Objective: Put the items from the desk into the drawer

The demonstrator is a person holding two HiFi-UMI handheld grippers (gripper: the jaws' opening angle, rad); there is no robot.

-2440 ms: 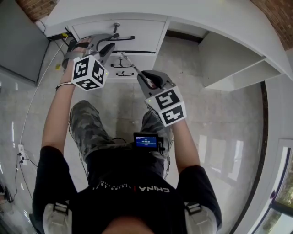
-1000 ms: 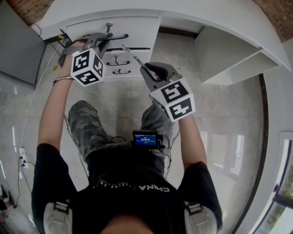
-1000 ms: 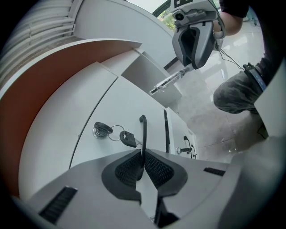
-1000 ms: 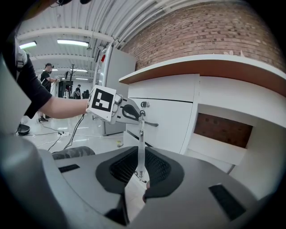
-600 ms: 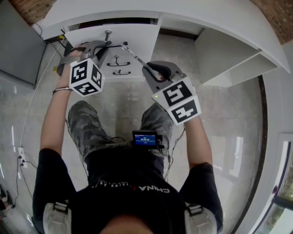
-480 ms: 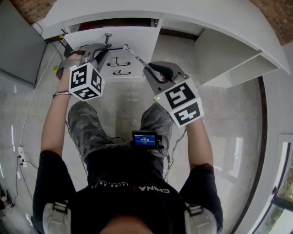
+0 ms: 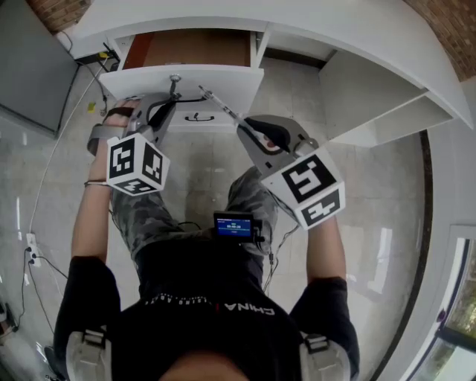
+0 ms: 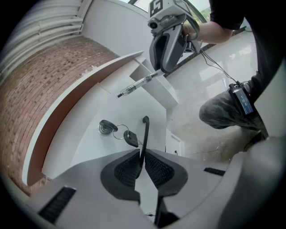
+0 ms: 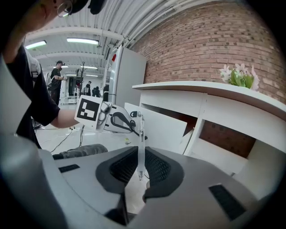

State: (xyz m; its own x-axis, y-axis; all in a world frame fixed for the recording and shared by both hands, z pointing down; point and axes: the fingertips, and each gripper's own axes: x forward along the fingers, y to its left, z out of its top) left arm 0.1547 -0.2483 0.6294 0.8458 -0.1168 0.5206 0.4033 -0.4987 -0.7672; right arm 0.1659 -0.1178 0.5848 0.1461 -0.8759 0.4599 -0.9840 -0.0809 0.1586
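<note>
The desk's top drawer [image 7: 216, 77] stands pulled out, and its brown inside [image 7: 190, 48] shows empty. My left gripper [image 7: 181, 99] is shut on the drawer's black handle [image 8: 145, 134], with a key and keyring [image 8: 106, 127] in the lock beside it. My right gripper [image 7: 242, 128] is shut on a slim clear pen [image 7: 219, 109] that points up-left at the drawer front. In the right gripper view the pen [image 9: 140, 134] stands upright between the pads, and the left gripper [image 9: 111, 120] is at the drawer. In the left gripper view the right gripper [image 8: 166, 38] hangs above with the pen [image 8: 138, 83].
A lower drawer [image 7: 195, 117] stays closed under the open one. The white desk top [image 7: 312, 22] curves across the back, with an open shelf bay [image 7: 379, 97] at right. A grey panel [image 7: 30, 71] and cables stand at left. Flowers [image 9: 239, 74] sit on the desk.
The top drawer has slid out toward me with my left gripper on its handle, baring the brown inside. My right gripper has drawn back to the right and risen, pen still held.
</note>
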